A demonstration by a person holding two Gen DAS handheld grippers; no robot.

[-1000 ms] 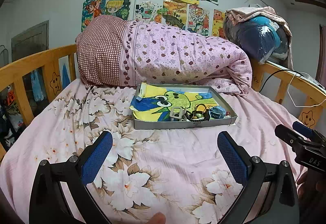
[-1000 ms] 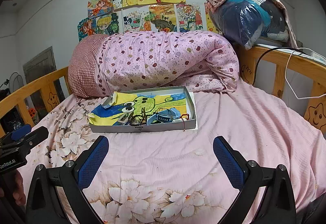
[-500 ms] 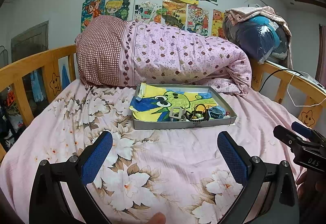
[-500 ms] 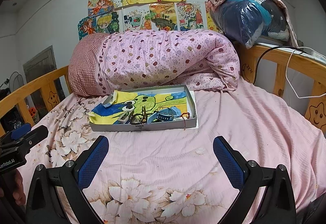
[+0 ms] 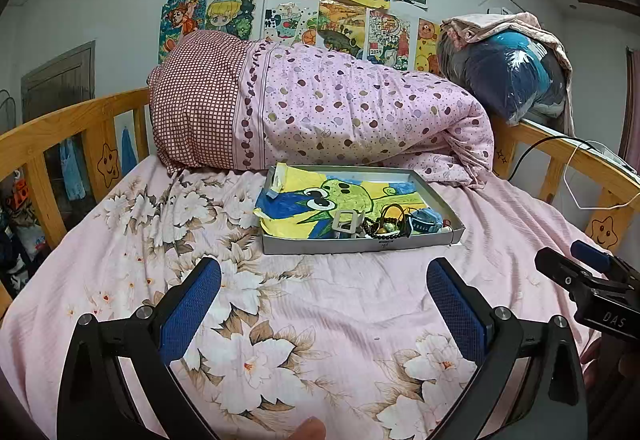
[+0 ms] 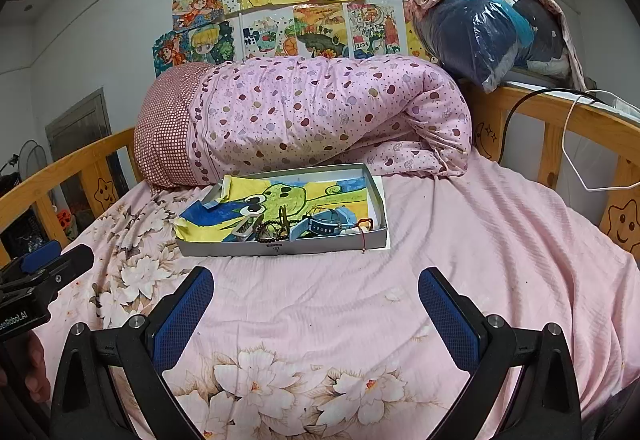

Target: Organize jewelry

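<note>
My left gripper [image 5: 323, 300]: blue pads wide apart, empty, above the bedsheet.
My right gripper [image 6: 316, 302]: likewise spread, empty.
Shallow grey metal tray [image 5: 452, 207]: ahead, before the rolled quilt.
Tangled beaded jewelry [image 5: 386, 226]: heaped at its near edge, pieces indistinct.

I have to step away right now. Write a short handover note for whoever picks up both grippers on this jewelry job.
Left gripper: open, holding nothing, above the pink floral bedsheet.
Right gripper: open, holding nothing, also short of the tray.
Shallow grey metal tray sits mid-bed, lined with a green cartoon drawing.
All jewelry lies tangled at the tray's near edge: dark beaded bracelets, blue watch band, red cord, white buckle.
Done: nothing sorted. Left: all of it.
</note>
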